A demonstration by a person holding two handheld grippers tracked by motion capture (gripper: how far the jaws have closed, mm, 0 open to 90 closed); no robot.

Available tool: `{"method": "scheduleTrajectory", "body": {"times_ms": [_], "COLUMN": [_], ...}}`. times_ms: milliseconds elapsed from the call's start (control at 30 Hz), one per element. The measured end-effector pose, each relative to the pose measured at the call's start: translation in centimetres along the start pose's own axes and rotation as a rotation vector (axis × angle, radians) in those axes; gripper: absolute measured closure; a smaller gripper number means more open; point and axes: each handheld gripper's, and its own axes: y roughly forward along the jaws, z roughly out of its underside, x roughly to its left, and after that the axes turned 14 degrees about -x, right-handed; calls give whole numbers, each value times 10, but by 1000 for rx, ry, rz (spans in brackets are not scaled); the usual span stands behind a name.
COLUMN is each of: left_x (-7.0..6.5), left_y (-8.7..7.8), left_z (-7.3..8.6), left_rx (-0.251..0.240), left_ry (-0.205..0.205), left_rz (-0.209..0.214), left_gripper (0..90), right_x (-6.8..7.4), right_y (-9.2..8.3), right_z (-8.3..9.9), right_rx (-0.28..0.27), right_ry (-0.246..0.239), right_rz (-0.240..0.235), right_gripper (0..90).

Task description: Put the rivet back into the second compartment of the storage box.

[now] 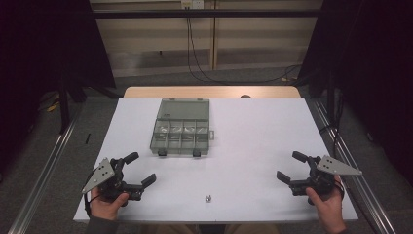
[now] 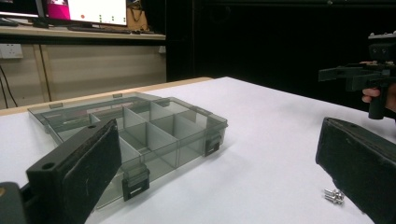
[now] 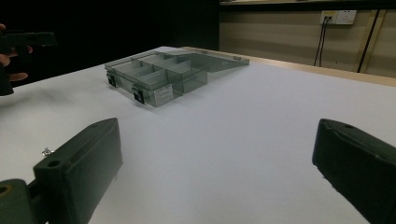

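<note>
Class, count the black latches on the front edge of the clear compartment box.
2. One latch sits at the front left corner of the box, the other latch at the front right corner; its lid lies open behind.

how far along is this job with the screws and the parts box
Barely started. Done: the parts box lies open on the table, lid flat behind it. In hand: nothing; the left tongs and right tongs are both open and empty, near the front corners. Left: the small screws lie loose near the front edge, untouched, apart from the box. They would likely go into a compartment.
</note>
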Motion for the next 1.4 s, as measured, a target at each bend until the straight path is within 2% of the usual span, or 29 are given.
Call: {"method": "scheduleTrajectory", "body": {"times_ms": [300, 433, 600, 900, 1000, 1033, 1067, 1167, 1400], "left_x": [-3, -6, -12, -22, -26, -29, -29, -36, -47], "left_y": [6, 13, 24, 41, 48, 53, 53, 61, 73], "left_z": [1, 3, 5, 8, 11, 13, 13, 15, 19], "left_rx": [22, 34, 63, 112, 134, 138, 138, 157, 194], "left_ry": [8, 2, 14, 14, 12, 10, 10, 13, 8], "left_rz": [7, 24, 53, 81, 99, 120, 120, 154, 177], "left_gripper": [1, 1, 1, 1, 1, 1, 1, 1, 0], "right_x": [0, 0, 0, 2, 2, 2, 2, 3, 3], "right_y": [0, -2, -2, -1, -1, -1, -1, -1, -2], "right_z": [1, 1, 1, 1, 1, 1, 1, 1, 1], "right_rx": [4, 5, 10, 20, 24, 27, 26, 29, 28], "right_ry": [2, 0, -4, -13, -14, -15, -15, -19, -21], "right_rz": [-7, -3, -3, -9, -10, -11, -10, -13, -14], "right_gripper": [14, 14, 14, 18, 19, 19, 19, 19, 19]}}
